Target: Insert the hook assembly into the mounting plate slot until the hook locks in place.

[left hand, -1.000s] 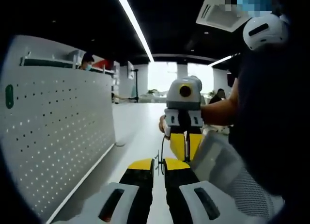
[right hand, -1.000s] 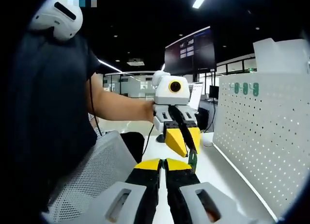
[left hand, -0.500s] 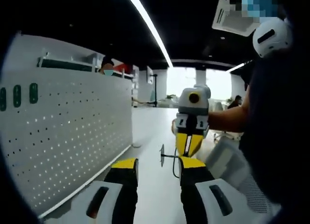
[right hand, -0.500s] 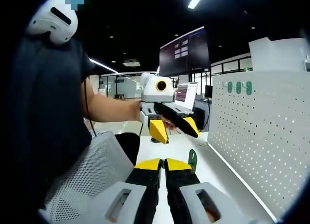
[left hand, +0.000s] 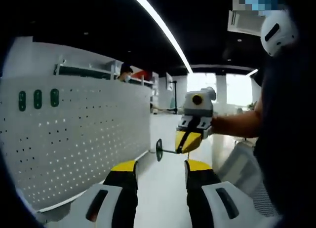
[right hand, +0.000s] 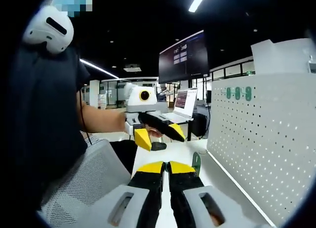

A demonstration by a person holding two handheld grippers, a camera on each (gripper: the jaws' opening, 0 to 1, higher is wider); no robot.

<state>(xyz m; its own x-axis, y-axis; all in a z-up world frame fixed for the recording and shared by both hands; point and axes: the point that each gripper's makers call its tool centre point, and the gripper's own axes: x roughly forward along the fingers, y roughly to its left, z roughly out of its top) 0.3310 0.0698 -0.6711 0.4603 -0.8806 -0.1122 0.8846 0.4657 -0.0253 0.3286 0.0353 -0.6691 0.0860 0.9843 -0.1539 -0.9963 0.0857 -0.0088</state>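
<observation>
The right gripper (left hand: 183,143) clamps the thin metal hook assembly (left hand: 165,150), its long axis pointing toward the white perforated mounting plate (left hand: 74,139). The left gripper (left hand: 160,169) stands apart, empty, nearer that plate.

The right gripper (left hand: 188,142) is clamping a hook (left hand: 163,150) beside the white pegboard (left hand: 74,139); left gripper (left hand: 160,170) jaws are gaping.

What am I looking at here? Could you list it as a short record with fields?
setting: office, white table
wall piece: white pegboard standing upright on the table, green slots near its top
left tool: jaws apart, holding nothing
right tool: jaws closed on the hook, a thin metal piece with a round end
hook state: in the air, apart from the pegboard, not yet inserted
person: dark shirt, holding both tools
</observation>
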